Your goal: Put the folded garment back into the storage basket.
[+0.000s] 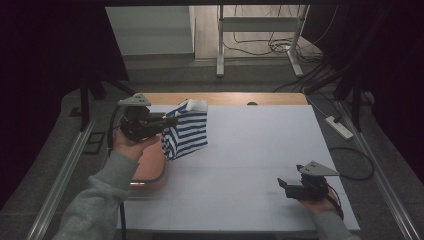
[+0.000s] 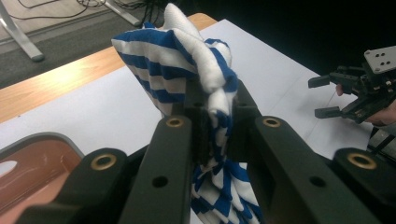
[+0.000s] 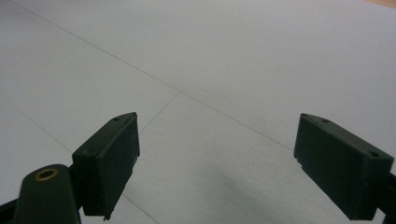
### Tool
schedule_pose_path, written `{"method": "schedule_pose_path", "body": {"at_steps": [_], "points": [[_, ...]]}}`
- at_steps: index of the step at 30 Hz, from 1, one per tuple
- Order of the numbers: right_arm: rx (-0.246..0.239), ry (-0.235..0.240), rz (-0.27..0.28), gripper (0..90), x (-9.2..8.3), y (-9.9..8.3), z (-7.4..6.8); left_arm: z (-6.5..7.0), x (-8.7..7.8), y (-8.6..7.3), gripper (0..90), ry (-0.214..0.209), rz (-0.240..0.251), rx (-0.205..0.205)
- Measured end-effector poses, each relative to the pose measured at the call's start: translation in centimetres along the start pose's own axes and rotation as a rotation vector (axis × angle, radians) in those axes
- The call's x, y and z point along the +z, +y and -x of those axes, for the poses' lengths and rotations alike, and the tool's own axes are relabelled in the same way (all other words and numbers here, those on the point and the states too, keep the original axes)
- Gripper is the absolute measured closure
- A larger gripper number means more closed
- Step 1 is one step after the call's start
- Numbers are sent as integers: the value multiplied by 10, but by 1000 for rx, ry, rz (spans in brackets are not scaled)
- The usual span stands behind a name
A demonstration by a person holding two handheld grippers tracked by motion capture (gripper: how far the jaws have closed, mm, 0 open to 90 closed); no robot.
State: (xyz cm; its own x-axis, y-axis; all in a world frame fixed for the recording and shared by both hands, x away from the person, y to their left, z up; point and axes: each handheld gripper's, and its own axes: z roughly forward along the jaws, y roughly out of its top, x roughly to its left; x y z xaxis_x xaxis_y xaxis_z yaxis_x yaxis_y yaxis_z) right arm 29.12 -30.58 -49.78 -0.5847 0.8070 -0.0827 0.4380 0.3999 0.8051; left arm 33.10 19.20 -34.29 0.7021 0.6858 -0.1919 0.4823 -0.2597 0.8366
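Cloth (image 1: pixel 186 131), blue-and-white striped, bunched and clamped between the jaws of the left tool (image 1: pixel 167 121); hangs clear above the counter (image 1: pixel 250 150) at far left. In the left tool view, same cloth (image 2: pixel 187 60) pinched at the jaw tips of the left tool (image 2: pixel 217 116), with folds spilling above and below. Orange tray (image 1: pixel 150 167) at the counter's left edge, below and just near of the cloth. Right tool (image 1: pixel 283 186) at near right, low over the white surface, well apart from the cloth. Right tool (image 3: pixel 217 158) jaws spread wide, nothing between them.
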Motion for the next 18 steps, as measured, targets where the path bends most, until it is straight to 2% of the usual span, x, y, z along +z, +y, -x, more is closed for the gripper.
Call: {"method": "schedule_pose_path", "body": {"at_steps": [18], "points": [[1, -2, -2, 149, 0, 0, 0, -4, -11, -3, 818, 14, 8, -8]]}}
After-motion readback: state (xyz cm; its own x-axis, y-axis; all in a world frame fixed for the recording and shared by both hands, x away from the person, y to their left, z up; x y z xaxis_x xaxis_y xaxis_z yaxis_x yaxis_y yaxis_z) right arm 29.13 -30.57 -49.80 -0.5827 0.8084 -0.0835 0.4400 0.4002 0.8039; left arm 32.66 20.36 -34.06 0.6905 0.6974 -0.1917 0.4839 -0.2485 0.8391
